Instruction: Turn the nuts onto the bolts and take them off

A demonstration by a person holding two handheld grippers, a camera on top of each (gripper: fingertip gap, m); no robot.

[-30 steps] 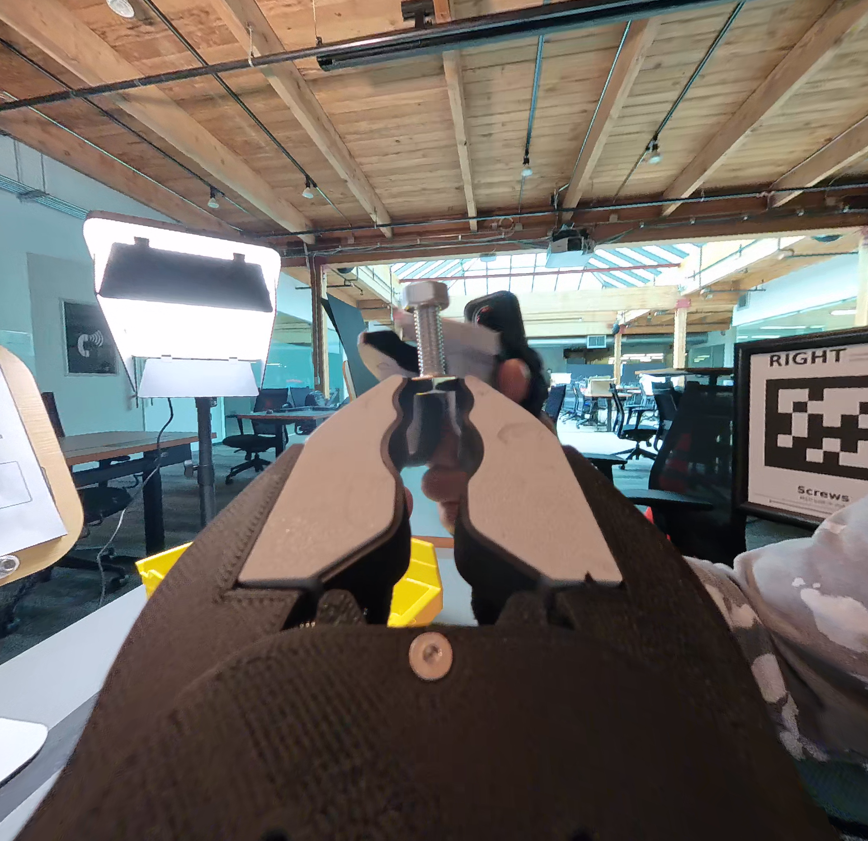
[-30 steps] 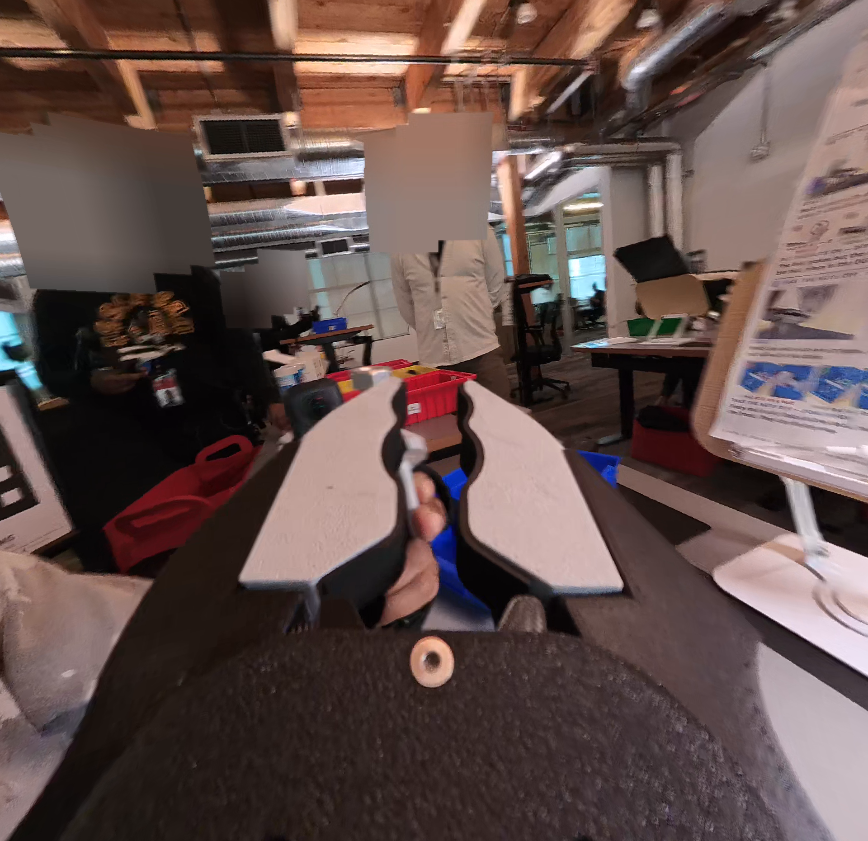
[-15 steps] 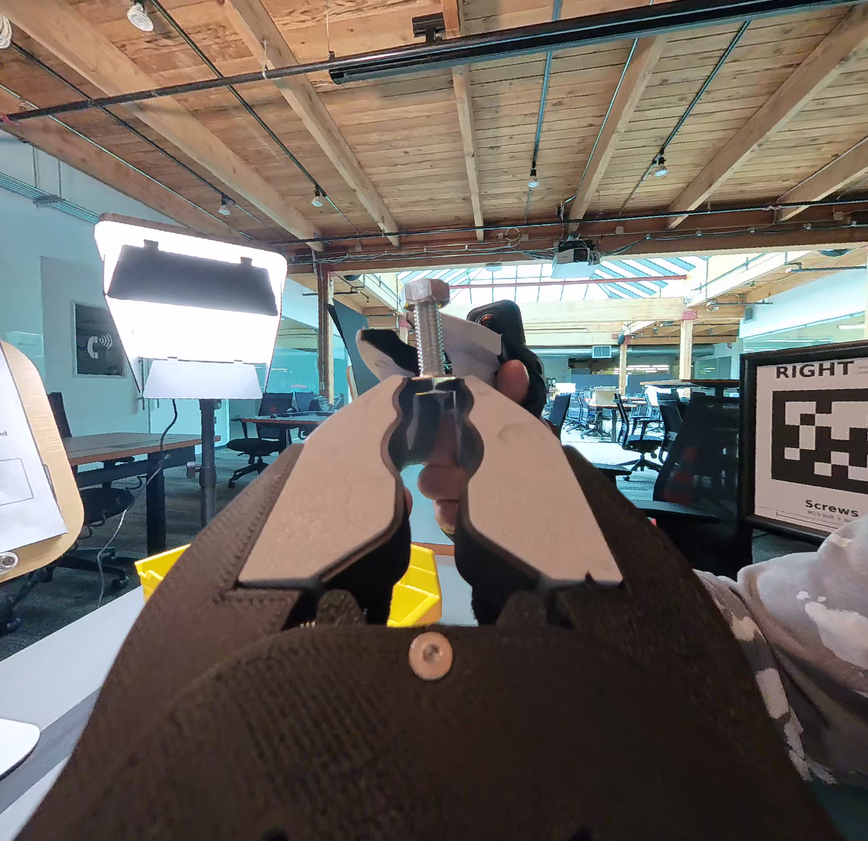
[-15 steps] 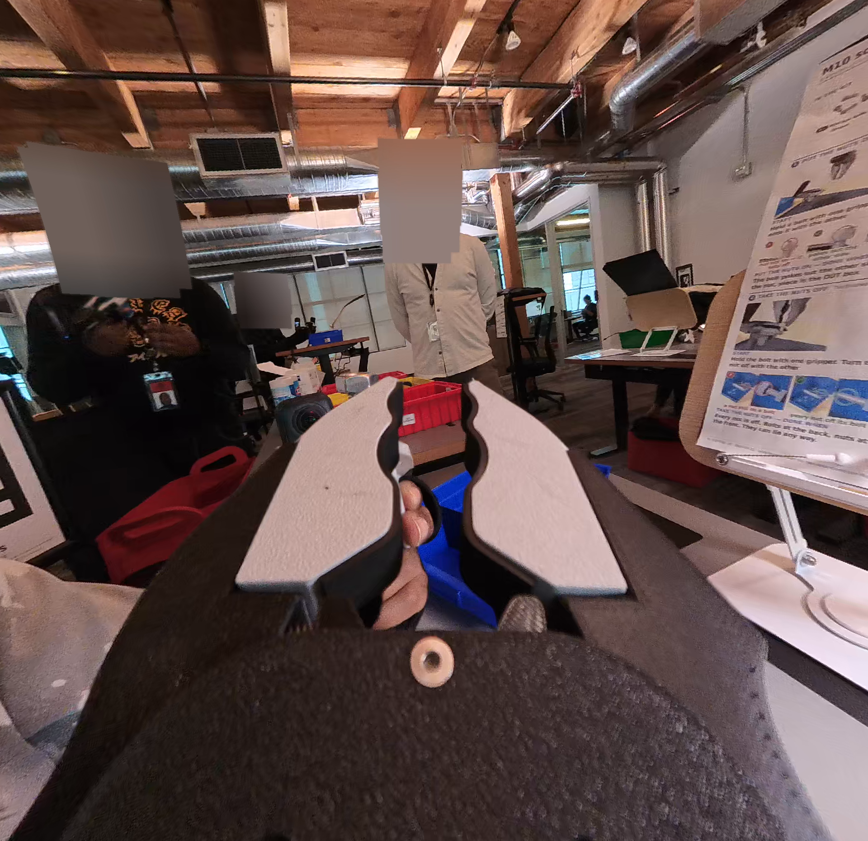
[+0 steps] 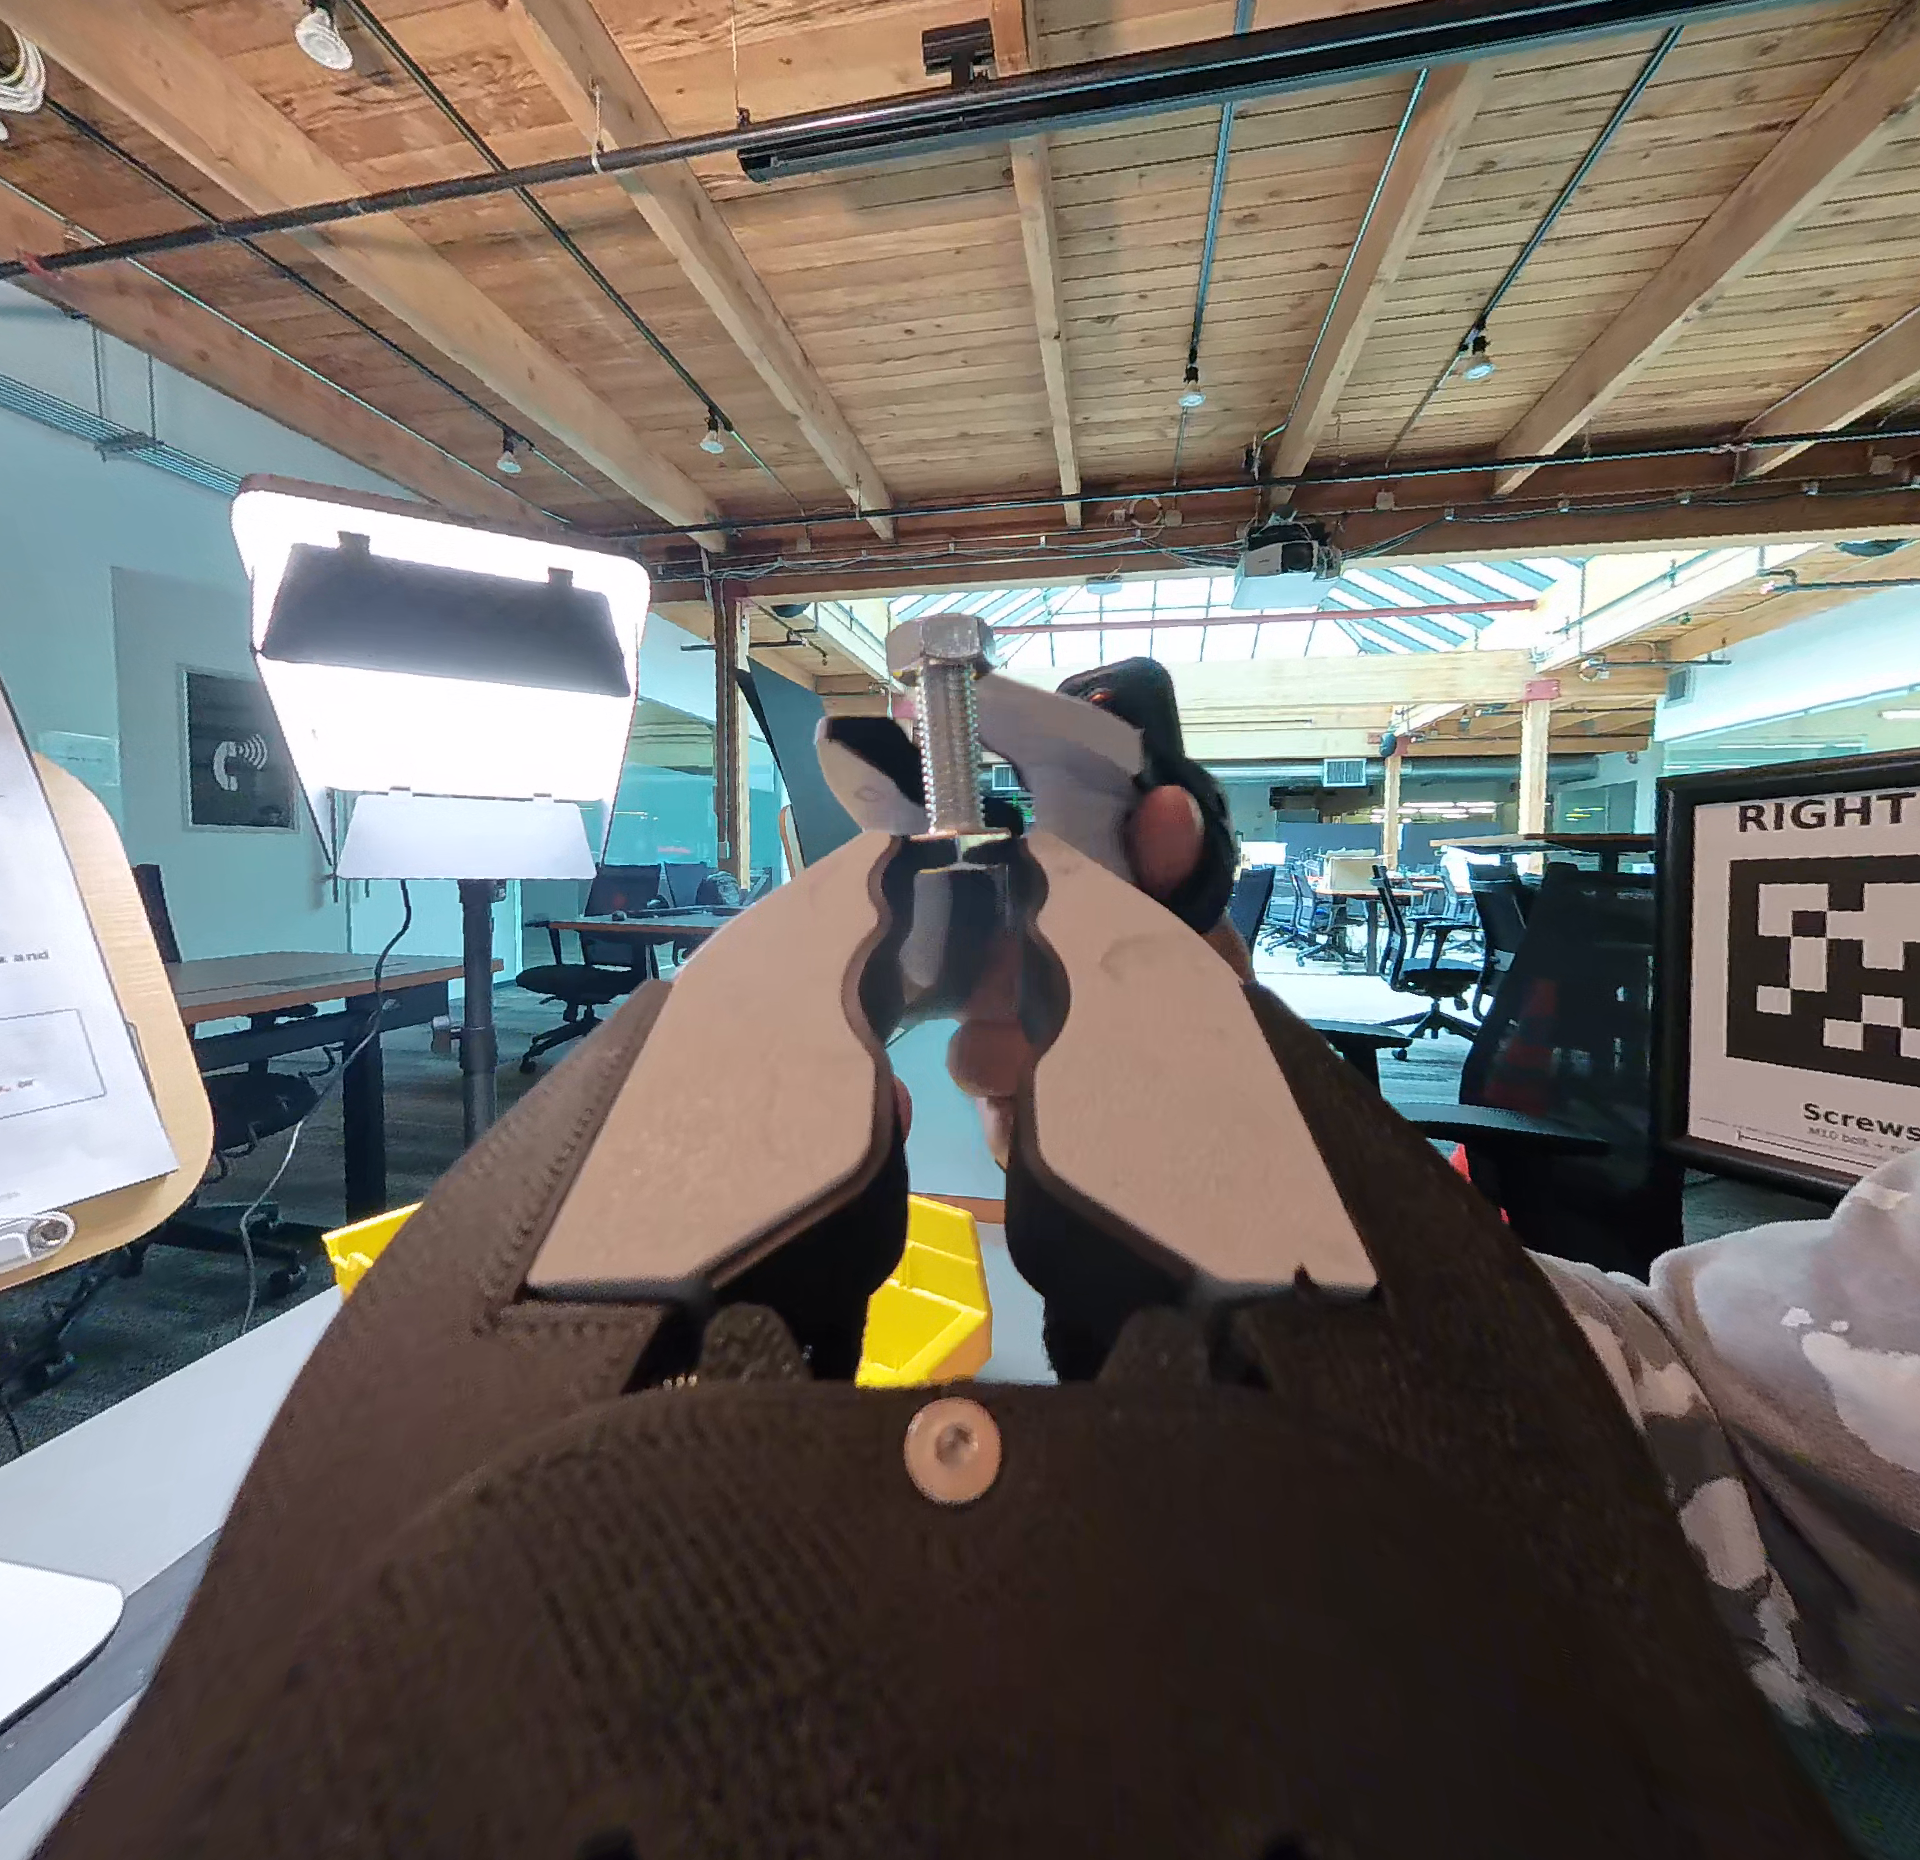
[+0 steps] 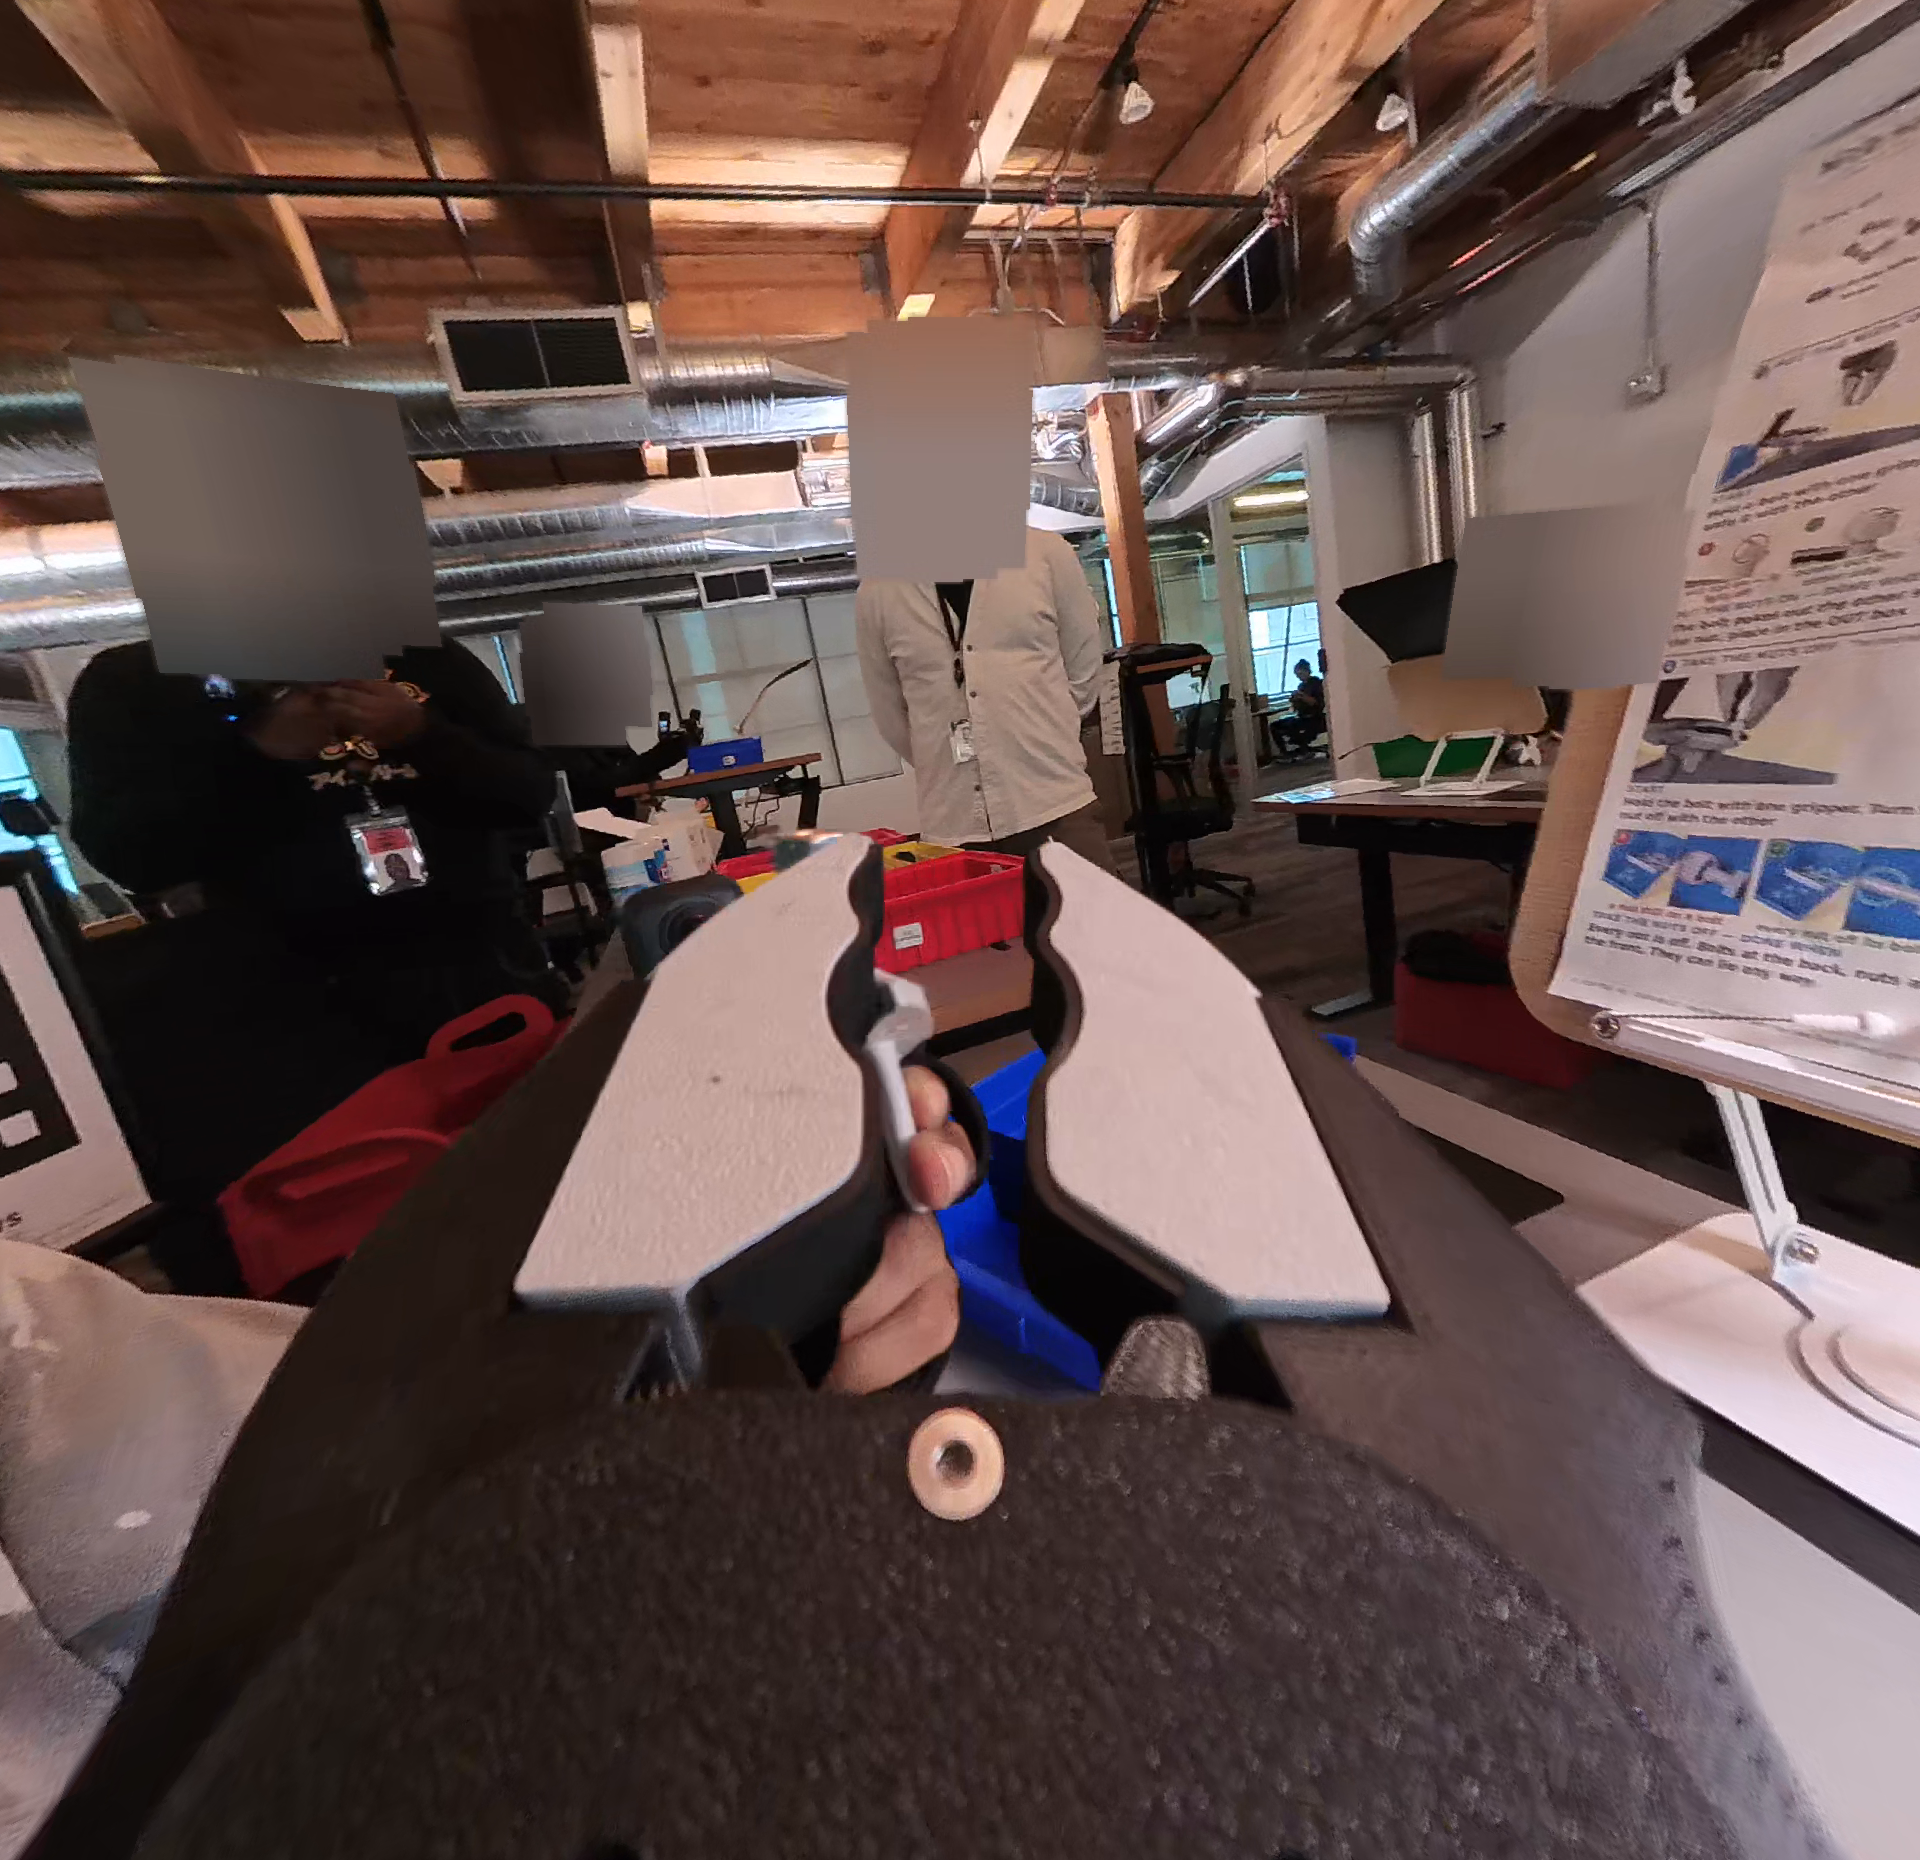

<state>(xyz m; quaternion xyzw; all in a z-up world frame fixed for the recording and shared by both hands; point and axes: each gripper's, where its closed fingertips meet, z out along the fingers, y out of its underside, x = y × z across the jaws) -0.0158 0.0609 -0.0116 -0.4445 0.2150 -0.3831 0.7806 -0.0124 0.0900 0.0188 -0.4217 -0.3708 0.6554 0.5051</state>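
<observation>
While the left gripper [image 5: 961, 860] pinches a nut [image 5: 964, 850] between its fingertips, a silver bolt [image 5: 943, 732] stands upright out of that nut, hex head on top. Just right of the bolt and behind it, the right gripper [image 5: 935, 771] has its jaws spread around the threads without touching. Below the bolt sits a yellow bin [image 5: 925, 1311].
</observation>
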